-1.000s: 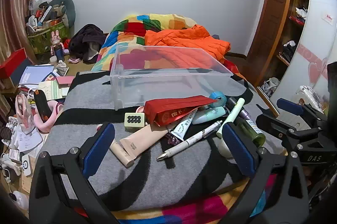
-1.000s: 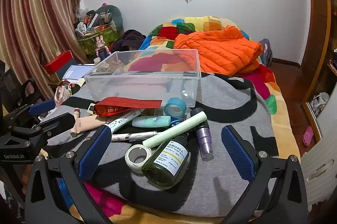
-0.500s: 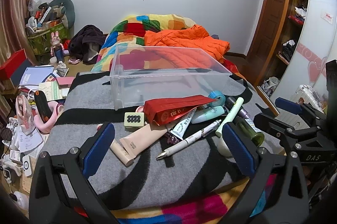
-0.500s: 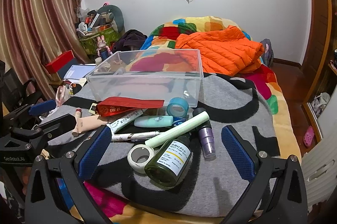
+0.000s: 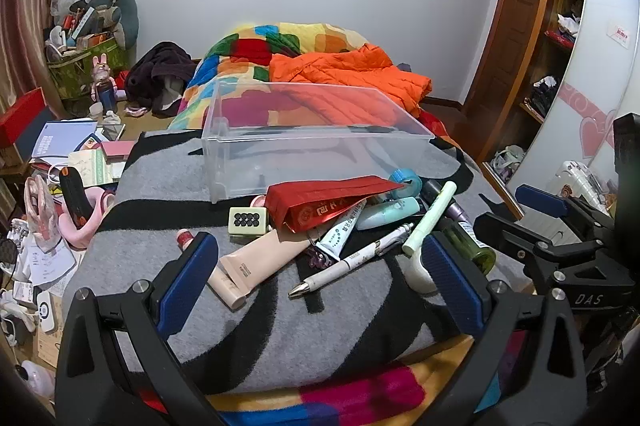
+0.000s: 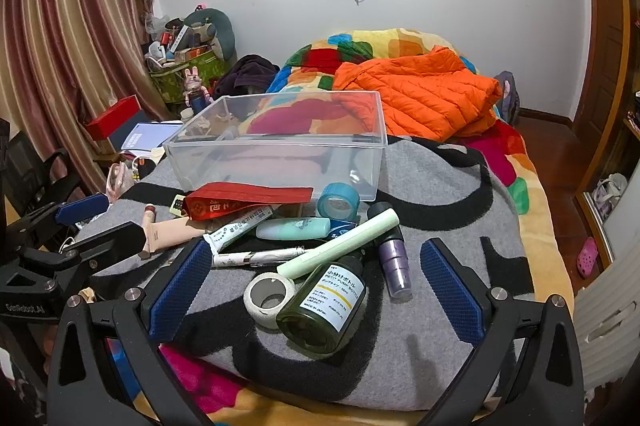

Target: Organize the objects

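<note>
Clear plastic bin (image 5: 316, 138) sits empty mid-blanket (image 5: 160, 194), its open top ready for the clutter heaped at its near wall. Left gripper (image 5: 320, 278) and right gripper (image 6: 316, 290) hover wide apart, holding nothing, over the blanket's near edge, the green bottle (image 6: 324, 310) likely nearest to pick.

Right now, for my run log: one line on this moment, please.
left gripper: open, empty | right gripper: open, empty | clear bin: empty | items piled on blanket
</note>
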Action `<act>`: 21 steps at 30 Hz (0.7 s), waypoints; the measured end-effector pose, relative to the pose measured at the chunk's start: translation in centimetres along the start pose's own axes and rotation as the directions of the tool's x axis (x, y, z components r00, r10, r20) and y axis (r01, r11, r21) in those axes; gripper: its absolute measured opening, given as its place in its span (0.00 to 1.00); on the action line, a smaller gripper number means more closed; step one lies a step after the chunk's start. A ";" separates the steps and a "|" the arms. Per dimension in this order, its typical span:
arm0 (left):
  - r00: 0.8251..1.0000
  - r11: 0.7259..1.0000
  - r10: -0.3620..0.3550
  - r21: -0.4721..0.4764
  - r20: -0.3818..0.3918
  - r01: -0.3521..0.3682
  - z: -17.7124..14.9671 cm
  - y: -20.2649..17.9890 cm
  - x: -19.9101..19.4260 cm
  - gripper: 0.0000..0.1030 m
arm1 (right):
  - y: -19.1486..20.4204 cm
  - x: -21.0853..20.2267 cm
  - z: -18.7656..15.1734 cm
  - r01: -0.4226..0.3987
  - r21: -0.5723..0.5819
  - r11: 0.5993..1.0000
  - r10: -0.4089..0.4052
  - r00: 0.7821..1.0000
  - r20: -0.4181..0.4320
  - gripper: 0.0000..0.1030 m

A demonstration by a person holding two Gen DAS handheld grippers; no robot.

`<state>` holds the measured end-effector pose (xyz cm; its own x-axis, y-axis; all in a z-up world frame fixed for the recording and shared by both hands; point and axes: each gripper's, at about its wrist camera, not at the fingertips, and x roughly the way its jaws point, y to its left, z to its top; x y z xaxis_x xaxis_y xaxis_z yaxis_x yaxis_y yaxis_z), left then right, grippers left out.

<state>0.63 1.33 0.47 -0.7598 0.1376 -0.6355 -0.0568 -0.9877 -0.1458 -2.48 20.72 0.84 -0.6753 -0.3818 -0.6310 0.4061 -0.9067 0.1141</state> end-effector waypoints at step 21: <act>1.000 1.000 -0.008 -0.009 -0.005 0.008 0.0 0.1 -0.1 1.00 | -0.3 0.0 0.1 -0.001 0.008 1.000 0.001 1.000 0.004 1.00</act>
<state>0.67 1.19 0.48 -0.7560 0.1459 -0.6381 -0.0574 -0.9859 -0.1574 -2.63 20.98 0.86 -0.6771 -0.3837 -0.6279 0.4018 -0.9076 0.1215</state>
